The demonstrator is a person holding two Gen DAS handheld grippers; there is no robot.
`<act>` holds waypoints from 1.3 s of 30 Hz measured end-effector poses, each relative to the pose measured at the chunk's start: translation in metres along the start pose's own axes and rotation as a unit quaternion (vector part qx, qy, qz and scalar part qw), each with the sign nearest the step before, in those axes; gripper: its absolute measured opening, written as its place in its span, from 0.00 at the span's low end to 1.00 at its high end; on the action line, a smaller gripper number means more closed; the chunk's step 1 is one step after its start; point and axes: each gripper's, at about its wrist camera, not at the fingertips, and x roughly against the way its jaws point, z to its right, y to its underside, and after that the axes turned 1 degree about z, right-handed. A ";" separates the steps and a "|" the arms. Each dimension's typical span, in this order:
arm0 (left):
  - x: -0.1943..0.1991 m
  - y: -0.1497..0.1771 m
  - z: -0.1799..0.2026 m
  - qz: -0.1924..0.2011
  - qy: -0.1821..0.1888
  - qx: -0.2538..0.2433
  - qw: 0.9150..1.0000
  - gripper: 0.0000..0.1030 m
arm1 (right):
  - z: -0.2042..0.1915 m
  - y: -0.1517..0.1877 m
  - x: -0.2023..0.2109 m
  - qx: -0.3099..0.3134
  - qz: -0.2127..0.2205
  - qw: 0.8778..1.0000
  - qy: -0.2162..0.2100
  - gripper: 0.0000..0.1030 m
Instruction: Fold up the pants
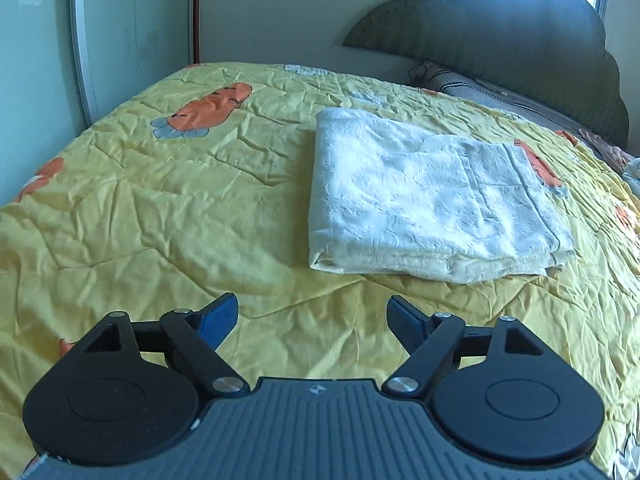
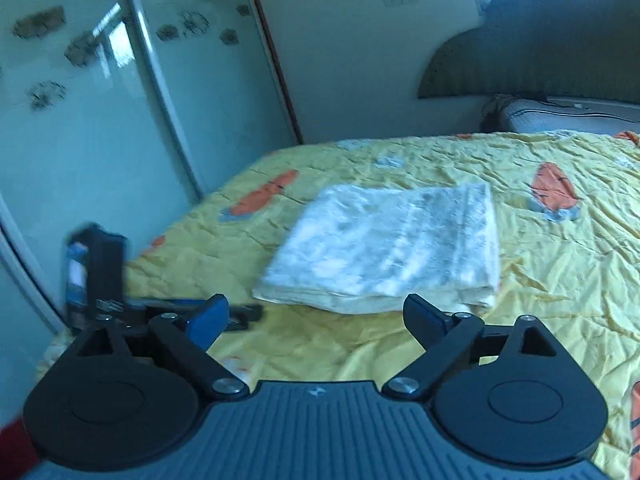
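The white textured pants (image 1: 424, 196) lie folded into a flat rectangle on the yellow bedspread (image 1: 160, 208). My left gripper (image 1: 312, 318) is open and empty, hovering over the bedspread a little short of the pants' near edge. In the right wrist view the folded pants (image 2: 384, 248) lie just ahead. My right gripper (image 2: 316, 314) is open and empty, close to their near edge. The left gripper's body (image 2: 96, 272) shows blurred at the left of that view.
The bedspread has orange carrot prints (image 1: 212, 110). A dark green headboard (image 1: 520, 48) and a grey pillow (image 1: 500, 98) lie at the far right. A glass wardrobe door (image 2: 100, 120) stands along the bed's left side.
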 end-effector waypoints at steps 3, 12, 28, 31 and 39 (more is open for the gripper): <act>0.014 0.003 0.003 0.016 0.001 -0.005 1.000 0.82 | -0.002 -0.017 0.026 -0.157 0.014 0.947 -0.281 0.99; 0.004 0.029 0.025 0.008 -0.017 -0.026 0.999 0.82 | 0.030 0.034 -0.037 0.032 0.019 0.990 0.134 1.00; -0.016 0.046 0.038 0.024 -0.033 -0.044 0.998 0.85 | 0.087 0.090 -0.081 0.066 -0.012 0.967 0.247 1.00; -0.019 0.050 0.038 0.028 -0.037 -0.042 0.998 0.88 | 0.092 0.091 -0.085 0.059 -0.026 0.967 0.245 1.00; -0.023 0.052 0.038 0.035 -0.036 -0.046 0.998 0.94 | 0.092 0.095 -0.091 0.064 -0.042 0.966 0.248 1.00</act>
